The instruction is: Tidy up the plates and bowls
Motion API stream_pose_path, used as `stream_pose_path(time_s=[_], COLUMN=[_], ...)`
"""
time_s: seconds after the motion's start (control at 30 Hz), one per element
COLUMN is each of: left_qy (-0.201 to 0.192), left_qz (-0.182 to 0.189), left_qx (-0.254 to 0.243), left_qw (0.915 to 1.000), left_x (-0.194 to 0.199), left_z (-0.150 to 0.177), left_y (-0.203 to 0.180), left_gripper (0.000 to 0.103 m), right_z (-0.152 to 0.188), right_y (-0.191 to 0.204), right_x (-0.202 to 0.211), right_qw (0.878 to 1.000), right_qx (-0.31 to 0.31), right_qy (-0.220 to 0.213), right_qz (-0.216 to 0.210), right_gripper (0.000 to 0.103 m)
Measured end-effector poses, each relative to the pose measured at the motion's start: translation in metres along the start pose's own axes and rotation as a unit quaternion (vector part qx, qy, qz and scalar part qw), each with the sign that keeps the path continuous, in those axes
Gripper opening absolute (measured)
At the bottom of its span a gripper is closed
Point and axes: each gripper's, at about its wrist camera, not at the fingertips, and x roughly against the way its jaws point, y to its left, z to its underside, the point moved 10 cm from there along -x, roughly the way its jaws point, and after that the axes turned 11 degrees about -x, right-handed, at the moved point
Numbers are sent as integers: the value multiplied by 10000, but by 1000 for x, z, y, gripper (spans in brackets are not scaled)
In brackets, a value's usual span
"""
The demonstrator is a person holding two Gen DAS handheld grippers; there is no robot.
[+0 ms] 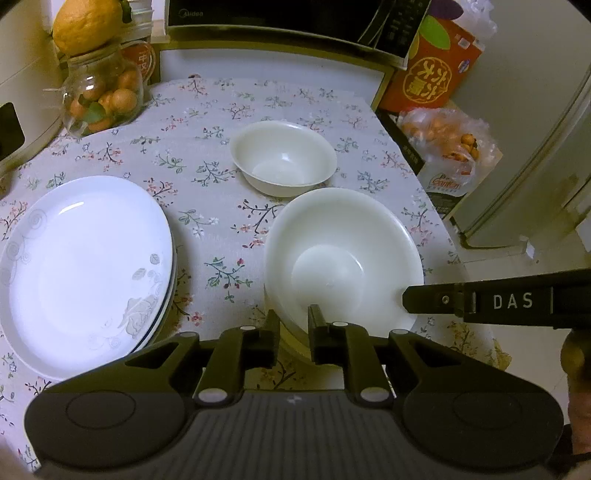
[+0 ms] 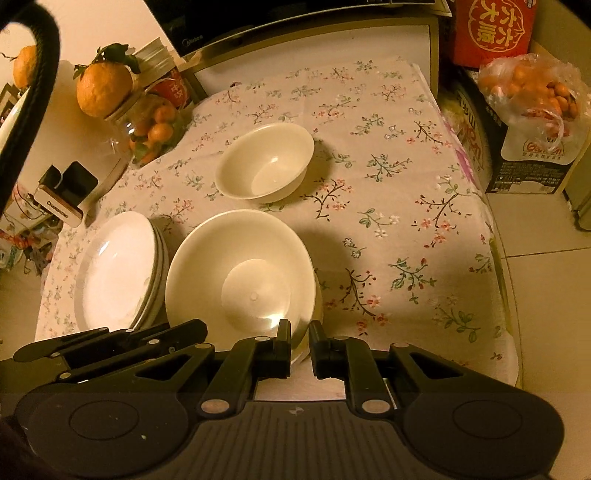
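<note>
A large white bowl [image 1: 343, 258] [image 2: 240, 273] sits on the flowered tablecloth [image 1: 207, 122]. My left gripper [image 1: 293, 325] straddles its near rim, one finger inside and one outside, jaws narrow and closed on the rim. My right gripper [image 2: 300, 332] grips the same bowl's rim further right, and its black finger [image 1: 417, 299] reaches in from the right in the left wrist view. A smaller white bowl [image 1: 284, 158] [image 2: 266, 162] stands empty just behind. A stack of white plates [image 1: 85, 269] [image 2: 118, 269] with a grey leaf pattern lies left of the large bowl.
A glass jar of small oranges [image 1: 99, 99] with a big citrus fruit [image 1: 86, 26] on top stands at the back left. A microwave [image 1: 280, 14] lines the back. A red box [image 1: 432, 70] and a bag of oranges [image 1: 447, 140] sit off the table's right edge.
</note>
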Motion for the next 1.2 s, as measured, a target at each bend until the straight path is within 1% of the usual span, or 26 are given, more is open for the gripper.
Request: stream_pose_path(time_s=[0.3,0.47,0.6,0.73,0.93,1.07,1.2], left_qy=[61,128,263,276,293,290,240], left_qz=[17,-52,-58,-29,54,55,61], left_qx=[49,-17,-70,-61,144,250,336], left_qw=[10000,9999,9996,9996,9995,9993,9991], left_x=[0,-1,-6,-7,-5,-3,1], left_z=[-1,1,5,5,2,0,-4], left_y=[1,1,1,2,10,17,22], left_gripper=[14,16,15,16,16,18,22], right_z=[2,3,4,2,-1,-5,-8], right_y=[1,3,4,3,-1,-4,-5], right_x=[-1,-2,-3,-1,1,3,4], right_qw=[10000,9999,9999,10000,10000,10000,9999], right_qx=[45,76,110,67,-22,-81,-121], right_qy=[16,66,67,42,-9,-52,-92], right_qz=[32,-21,12,-10,-3,-23,-35], right_gripper=[13,14,14,14,14,16,17])
